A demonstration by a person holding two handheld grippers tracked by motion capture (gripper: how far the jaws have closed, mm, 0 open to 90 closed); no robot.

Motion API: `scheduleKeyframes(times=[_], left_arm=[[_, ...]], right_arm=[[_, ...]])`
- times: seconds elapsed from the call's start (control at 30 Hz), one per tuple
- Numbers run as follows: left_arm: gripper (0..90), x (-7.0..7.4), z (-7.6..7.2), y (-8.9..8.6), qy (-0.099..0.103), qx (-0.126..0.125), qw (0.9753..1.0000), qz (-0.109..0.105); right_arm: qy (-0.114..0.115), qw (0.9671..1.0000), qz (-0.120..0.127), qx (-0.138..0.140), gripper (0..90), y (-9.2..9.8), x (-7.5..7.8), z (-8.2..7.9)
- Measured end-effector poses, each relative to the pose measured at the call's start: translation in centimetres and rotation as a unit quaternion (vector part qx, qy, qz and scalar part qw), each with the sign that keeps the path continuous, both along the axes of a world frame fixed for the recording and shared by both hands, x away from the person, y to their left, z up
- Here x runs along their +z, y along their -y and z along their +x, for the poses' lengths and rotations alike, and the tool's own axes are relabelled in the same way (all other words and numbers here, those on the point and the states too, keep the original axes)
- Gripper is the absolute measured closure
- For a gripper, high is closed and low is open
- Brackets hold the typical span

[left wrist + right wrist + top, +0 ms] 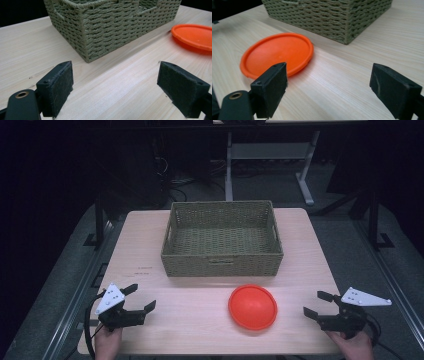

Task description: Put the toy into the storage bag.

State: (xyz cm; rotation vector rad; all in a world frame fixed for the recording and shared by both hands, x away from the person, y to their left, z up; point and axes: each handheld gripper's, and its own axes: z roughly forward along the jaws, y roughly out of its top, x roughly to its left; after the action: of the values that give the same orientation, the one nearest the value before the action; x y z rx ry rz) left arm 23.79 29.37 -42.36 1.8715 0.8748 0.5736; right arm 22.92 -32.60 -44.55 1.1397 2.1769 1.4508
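A person's two handheld grippers wait at the near edge of a pale wooden table [310, 245], both with jaws spread wide and nothing between them. The left gripper [141, 298] sits at about 8 o'clock from the table's centre, the right gripper [317, 304] at about 4 o'clock. Between them, nearer the right, an orange plastic plate [253, 306] lies flat on the wood at roughly 5 o'clock, just in front of an empty woven wicker basket [222, 265] that occupies the 12 o'clock half of the table. Plate and basket are close but apart.

The right gripper view puts the plate at 10 o'clock from its jaws, near but untouched, with its raised rim facing the tool. The left gripper view shows it farther off, at 2 o'clock, past the basket's near corner.

The work in hand appears to be lifting the plate into the basket, and the right gripper looks best placed to do it. A shallow plate lying flat offers little to grab: the sound approach is probably to come in low from the right, slip one pad under the rim's lip and the other over the top, and close on the edge rather than across the whole disc. The left gripper could steady the far rim so that the plate does not skate across the smooth wood. Once it is held, the plate would have to rise clear of the basket's front wall before being lowered inside.
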Motion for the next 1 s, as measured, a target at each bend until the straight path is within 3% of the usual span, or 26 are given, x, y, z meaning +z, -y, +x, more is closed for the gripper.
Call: scheduleKeyframes(times=[0.23,0.57,0.83,0.9,1.0], left_arm=[[12.8,-0.1,-0.1,-0.3,-0.001,0.003,1.0,-0.003],[12.8,0.0,-0.2,-0.4,-0.001,0.002,0.9999,-0.011],[12.8,-0.1,-0.1,-0.3,-0.003,0.002,1.0,-0.005],[12.9,-0.1,-0.1,-0.4,-0.002,0.003,1.0,-0.008],[12.8,-0.1,-0.1,-0.4,-0.003,0.005,1.0,-0.008]], right_arm=[[-0.031,0.9993,0.007,0.019,13.9,-0.7,0.3,0.6],[-0.07,0.9957,-0.011,0.059,14.0,-3.7,1.5,1.8],[-0.125,0.9879,-0.025,0.088,14.1,-6.5,1.2,4.1],[-0.153,0.9836,-0.034,0.088,14.2,-7.2,1.1,5.0],[-0.163,0.9812,-0.038,0.096,15.4,-7.6,1.1,5.7]])
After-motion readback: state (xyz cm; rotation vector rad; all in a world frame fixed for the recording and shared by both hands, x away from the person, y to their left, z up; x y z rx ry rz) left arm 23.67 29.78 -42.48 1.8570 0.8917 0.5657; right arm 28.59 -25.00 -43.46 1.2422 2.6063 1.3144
